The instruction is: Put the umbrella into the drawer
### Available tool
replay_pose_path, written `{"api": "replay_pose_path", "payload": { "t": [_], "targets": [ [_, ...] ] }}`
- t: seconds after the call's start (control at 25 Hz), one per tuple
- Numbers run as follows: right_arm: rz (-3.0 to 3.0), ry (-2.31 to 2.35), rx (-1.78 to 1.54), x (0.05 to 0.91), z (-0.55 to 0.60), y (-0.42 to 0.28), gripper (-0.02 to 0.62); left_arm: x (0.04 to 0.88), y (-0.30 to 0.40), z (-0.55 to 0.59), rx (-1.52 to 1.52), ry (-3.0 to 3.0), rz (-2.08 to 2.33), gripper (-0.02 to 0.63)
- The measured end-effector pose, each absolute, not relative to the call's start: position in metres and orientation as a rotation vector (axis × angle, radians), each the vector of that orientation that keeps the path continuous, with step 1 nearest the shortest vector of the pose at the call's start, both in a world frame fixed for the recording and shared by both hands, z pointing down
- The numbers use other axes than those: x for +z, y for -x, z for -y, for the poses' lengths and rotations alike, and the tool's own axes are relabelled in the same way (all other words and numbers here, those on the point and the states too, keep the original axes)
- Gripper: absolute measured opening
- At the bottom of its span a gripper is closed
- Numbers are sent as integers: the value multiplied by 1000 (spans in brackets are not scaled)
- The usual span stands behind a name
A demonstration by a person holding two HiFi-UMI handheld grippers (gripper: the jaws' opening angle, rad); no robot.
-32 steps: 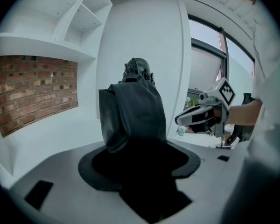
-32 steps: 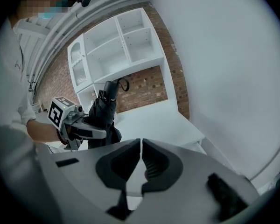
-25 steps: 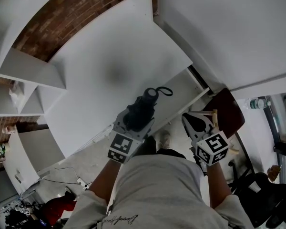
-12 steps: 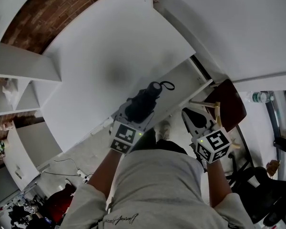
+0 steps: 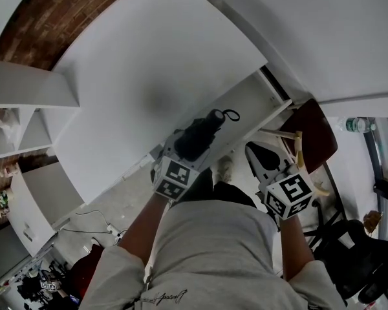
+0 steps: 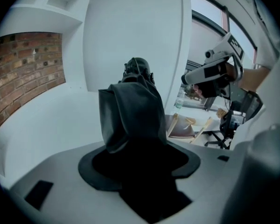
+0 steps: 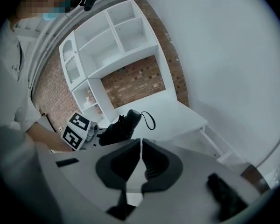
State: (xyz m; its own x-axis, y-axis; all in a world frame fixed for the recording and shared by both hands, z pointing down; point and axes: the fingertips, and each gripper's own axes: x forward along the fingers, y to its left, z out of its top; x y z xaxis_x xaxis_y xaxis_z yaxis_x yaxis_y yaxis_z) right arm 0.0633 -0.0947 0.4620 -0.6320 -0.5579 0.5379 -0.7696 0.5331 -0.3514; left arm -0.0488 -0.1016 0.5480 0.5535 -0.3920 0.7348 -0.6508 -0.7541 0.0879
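Note:
My left gripper point(image 5: 189, 144) is shut on a folded black umbrella point(image 5: 197, 136), gripping its fabric body. The handle with its strap loop point(image 5: 229, 115) points away from me. In the left gripper view the umbrella point(image 6: 130, 111) fills the jaws and hides the pads. It hangs over what looks like a shallow white drawer point(image 5: 249, 105), pulled out along the near edge of the white tabletop point(image 5: 149, 63). My right gripper point(image 5: 264, 165) is shut and empty, off to the right of the umbrella. From the right gripper view point(image 7: 140, 164) the umbrella point(image 7: 122, 126) shows ahead, over the table.
A brown wooden chair point(image 5: 315, 141) stands right of the drawer, close to my right gripper. White shelves point(image 5: 16, 118) against a brick wall point(image 5: 64, 11) are at the left. A water bottle point(image 5: 354, 124) and a black office chair point(image 5: 359, 257) are at the right.
My left gripper has come down with the umbrella, closer to the table's near edge. The right gripper has dropped slightly and stays shut.

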Motion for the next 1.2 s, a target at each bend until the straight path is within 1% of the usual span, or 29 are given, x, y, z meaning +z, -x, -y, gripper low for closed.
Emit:
{"api": "replay_pose_path", "payload": {
  "t": [1.2],
  "targets": [
    [2345, -1084, 884, 486, 80, -65, 31, 635, 45, 97, 1211, -2333, 709, 276]
  ]
}}
